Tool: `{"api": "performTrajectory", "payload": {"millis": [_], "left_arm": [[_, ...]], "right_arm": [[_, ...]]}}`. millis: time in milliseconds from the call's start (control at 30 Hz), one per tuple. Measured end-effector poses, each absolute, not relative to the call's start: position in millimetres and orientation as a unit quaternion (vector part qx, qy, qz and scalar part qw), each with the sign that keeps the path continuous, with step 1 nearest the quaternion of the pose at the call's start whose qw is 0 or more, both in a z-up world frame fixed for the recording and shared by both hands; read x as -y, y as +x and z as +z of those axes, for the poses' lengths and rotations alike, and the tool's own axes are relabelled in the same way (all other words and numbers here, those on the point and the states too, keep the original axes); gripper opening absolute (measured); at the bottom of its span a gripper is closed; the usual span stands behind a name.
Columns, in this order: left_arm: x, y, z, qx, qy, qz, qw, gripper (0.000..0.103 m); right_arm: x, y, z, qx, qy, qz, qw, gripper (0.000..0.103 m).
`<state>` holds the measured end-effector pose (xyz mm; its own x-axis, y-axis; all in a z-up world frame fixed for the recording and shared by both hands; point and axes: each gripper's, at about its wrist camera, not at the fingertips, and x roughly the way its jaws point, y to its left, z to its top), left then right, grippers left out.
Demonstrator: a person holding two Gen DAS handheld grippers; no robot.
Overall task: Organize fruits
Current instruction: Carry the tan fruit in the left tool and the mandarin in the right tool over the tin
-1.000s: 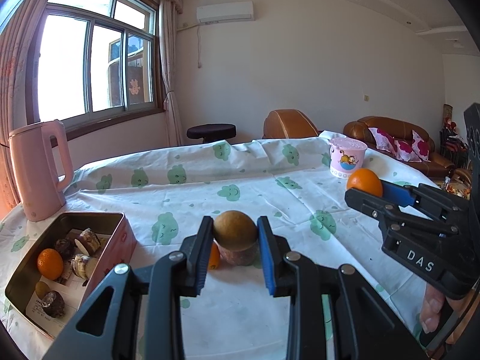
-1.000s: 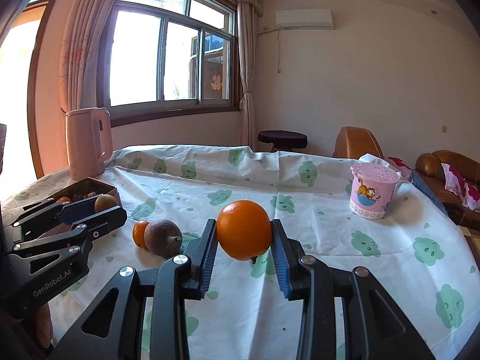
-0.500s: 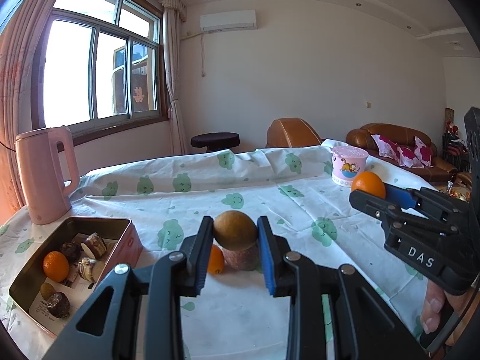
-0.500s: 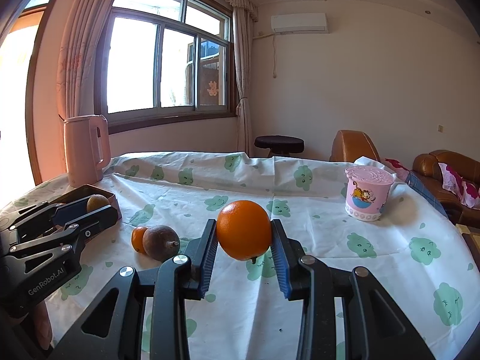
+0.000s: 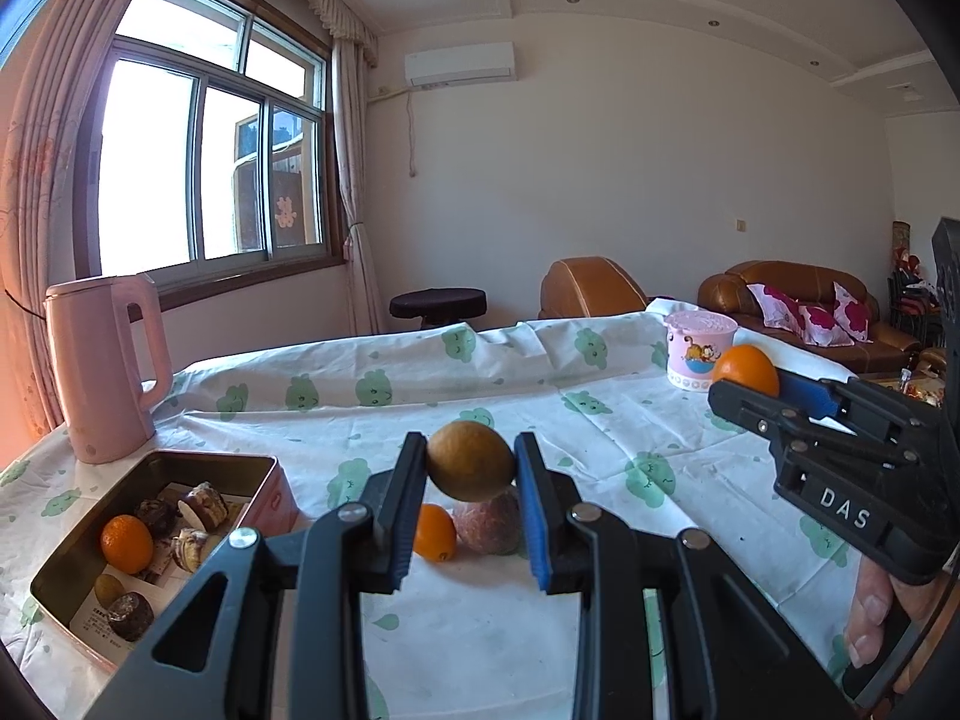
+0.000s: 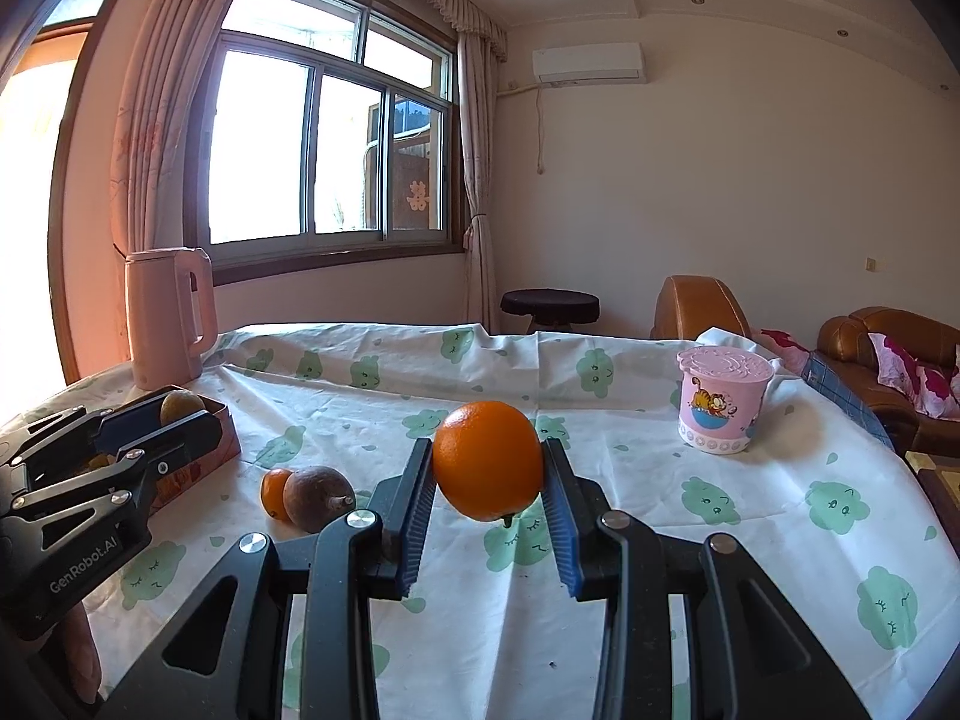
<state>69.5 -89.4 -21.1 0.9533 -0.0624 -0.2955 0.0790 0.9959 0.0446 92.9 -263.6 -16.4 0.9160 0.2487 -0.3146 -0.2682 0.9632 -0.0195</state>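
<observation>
Gripping: L gripper (image 5: 470,468) w/ kiwi (image 5: 470,459), R gripper (image 6: 487,468) w/ orange (image 6: 487,459).

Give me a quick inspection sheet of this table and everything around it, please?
Surface: table under white cloth with green prints.
Job's things: brown-green round fruit in left gripper; large orange in right gripper; small orange and brown fruit on cloth; open metal tin holding fruit and pastries.
Clutter: pink kettle; pink lidded cup.
Grippers: both shut on fruit.
Cables: nothing seen.
Surroundings: window, brown sofa, dark stool.
</observation>
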Motion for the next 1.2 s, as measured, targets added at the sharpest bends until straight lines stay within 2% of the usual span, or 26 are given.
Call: {"api": "performTrajectory", "payload": {"millis": [633, 1200], "left_arm": [[63, 67, -19, -0.149, 0.027, -0.005, 0.988, 0.031], [-26, 67, -21, -0.180, -0.012, 0.063, 0.982, 0.031]], "right_arm": [[252, 93, -16, -0.157, -0.034, 0.130, 0.978, 0.037], [163, 101, -8, -0.169, -0.074, 0.213, 0.959, 0.037]]}}
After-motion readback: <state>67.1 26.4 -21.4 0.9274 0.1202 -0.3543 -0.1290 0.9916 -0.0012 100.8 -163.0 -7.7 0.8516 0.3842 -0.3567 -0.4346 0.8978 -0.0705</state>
